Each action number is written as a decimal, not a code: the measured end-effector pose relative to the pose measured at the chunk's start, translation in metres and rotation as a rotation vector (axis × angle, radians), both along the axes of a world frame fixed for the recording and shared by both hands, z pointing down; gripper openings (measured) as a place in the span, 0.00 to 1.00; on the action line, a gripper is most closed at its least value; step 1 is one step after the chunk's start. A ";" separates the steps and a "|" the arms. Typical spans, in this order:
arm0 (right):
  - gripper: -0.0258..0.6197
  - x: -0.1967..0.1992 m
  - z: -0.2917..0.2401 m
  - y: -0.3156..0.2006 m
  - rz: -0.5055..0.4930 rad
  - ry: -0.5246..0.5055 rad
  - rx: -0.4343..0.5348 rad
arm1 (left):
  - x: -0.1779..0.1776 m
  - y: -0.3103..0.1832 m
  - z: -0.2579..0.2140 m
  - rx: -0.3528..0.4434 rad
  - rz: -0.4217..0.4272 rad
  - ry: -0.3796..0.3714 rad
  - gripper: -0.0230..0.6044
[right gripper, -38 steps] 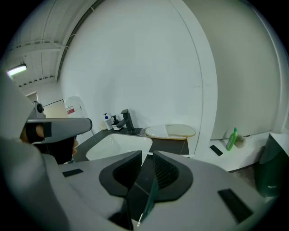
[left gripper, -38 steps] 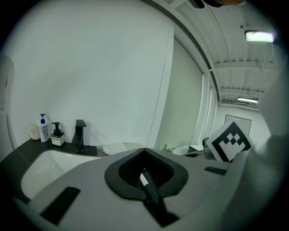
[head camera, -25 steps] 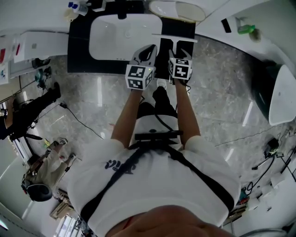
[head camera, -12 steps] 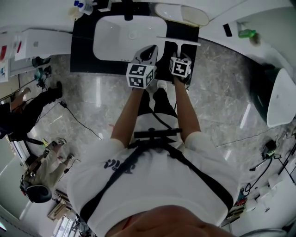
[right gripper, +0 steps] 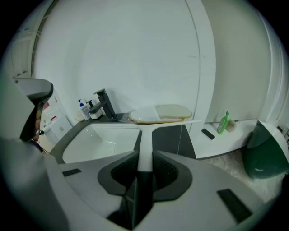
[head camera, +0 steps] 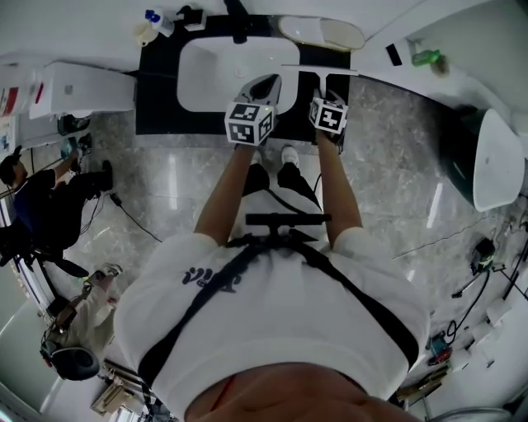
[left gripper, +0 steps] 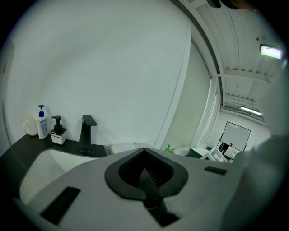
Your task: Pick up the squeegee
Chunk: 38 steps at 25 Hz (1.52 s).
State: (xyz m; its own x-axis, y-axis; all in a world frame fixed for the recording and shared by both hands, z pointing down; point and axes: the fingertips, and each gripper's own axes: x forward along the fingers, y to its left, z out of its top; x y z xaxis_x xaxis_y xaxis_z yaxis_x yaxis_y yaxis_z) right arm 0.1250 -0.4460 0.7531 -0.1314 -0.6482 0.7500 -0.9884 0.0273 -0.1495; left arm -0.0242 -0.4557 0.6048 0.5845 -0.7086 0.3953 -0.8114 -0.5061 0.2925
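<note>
The squeegee has a white handle and a long thin blade lying crosswise over the black counter, right of the basin. My right gripper has just been closing on the handle, and its pads now press on both sides of it. In the head view the right gripper sits just behind the blade. My left gripper hovers over the front edge of the white sink. In the left gripper view the left gripper is shut with nothing in it.
A black faucet and soap bottles stand behind the sink. A beige oval tray lies at the back of the counter. A green bottle stands on the white ledge to the right, above a dark green bin.
The left gripper has moved forward and up, over the basin's front edge. The right gripper stays at the squeegee handle. The whole head view has shifted toward the counter.
</note>
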 end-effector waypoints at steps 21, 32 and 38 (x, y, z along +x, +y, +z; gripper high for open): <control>0.19 -0.050 -0.366 -0.036 -0.048 -0.085 0.808 | -0.057 -0.024 -0.215 0.417 -0.062 0.012 0.05; 0.19 -0.056 -0.415 -0.022 -0.074 -0.069 0.918 | -0.060 -0.025 -0.244 0.466 -0.074 0.024 0.05; 0.19 -0.058 -0.413 -0.021 -0.080 -0.075 0.921 | -0.051 -0.022 -0.247 0.482 -0.053 0.019 0.05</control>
